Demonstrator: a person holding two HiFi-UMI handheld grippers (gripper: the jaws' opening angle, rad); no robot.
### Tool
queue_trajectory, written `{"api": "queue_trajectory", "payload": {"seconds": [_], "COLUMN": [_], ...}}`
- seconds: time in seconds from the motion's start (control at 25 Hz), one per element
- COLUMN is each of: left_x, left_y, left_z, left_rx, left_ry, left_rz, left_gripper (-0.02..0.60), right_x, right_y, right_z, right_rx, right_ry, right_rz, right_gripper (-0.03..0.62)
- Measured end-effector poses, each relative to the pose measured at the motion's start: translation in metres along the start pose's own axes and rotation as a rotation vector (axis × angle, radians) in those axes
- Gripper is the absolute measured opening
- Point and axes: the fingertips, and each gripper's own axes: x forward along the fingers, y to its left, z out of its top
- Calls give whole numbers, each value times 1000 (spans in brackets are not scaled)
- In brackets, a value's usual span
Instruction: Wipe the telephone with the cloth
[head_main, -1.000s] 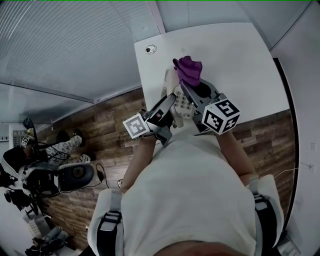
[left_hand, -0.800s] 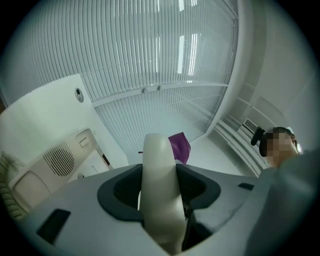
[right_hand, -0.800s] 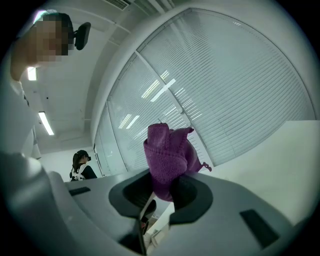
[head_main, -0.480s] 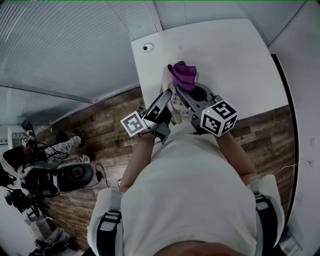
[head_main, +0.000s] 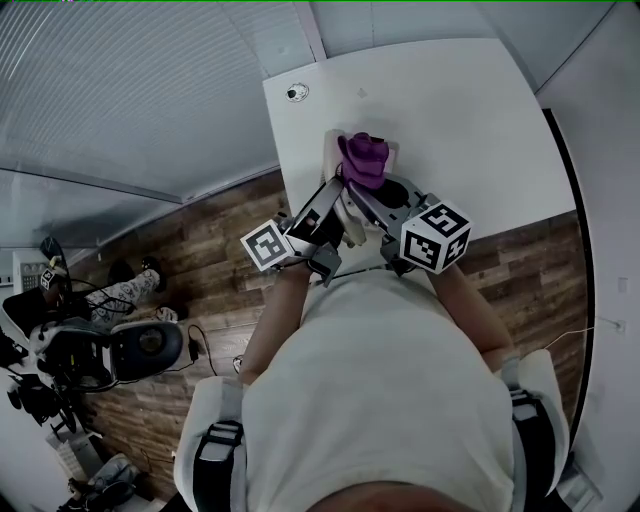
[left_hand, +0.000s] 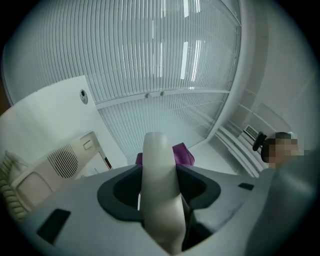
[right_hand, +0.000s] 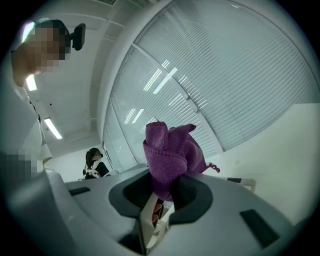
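A cream telephone (left_hand: 60, 167) stands on the white table (head_main: 470, 120); in the left gripper view its speaker grille and base show at the lower left. My left gripper (head_main: 336, 192) is shut on the cream handset (left_hand: 159, 190), which stands up between the jaws. My right gripper (head_main: 366, 186) is shut on a bunched purple cloth (right_hand: 171, 152). In the head view the cloth (head_main: 364, 158) sits over the telephone's (head_main: 330, 150) far part, just beyond both grippers. The handset's far end touches or nearly touches the cloth (left_hand: 183, 154); the keypad is hidden.
A round cable grommet (head_main: 293, 93) sits at the table's far left corner. Wooden floor (head_main: 220, 240) lies left of the table, with a chair and gear (head_main: 130, 350) farther left. Blinds cover the glass wall (head_main: 130, 90). A person (right_hand: 94, 162) sits far off.
The cloth and both grippers have drawn a little nearer to my body over the telephone. The keypad that showed between the grippers a second ago is now covered.
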Motion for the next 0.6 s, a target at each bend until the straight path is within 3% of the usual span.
{"api": "queue_trajectory", "payload": {"seconds": [0.6], "left_x": [3], "left_y": [-2], "left_z": [5], "left_rx": [13], "left_ry": [-18], "left_rz": [-4], "left_gripper": [222], "right_x": [1], "right_y": [7], "right_z": [-13], "right_rx": [50], "right_ry": [75], "right_rz": [84], "right_gripper": [91]}}
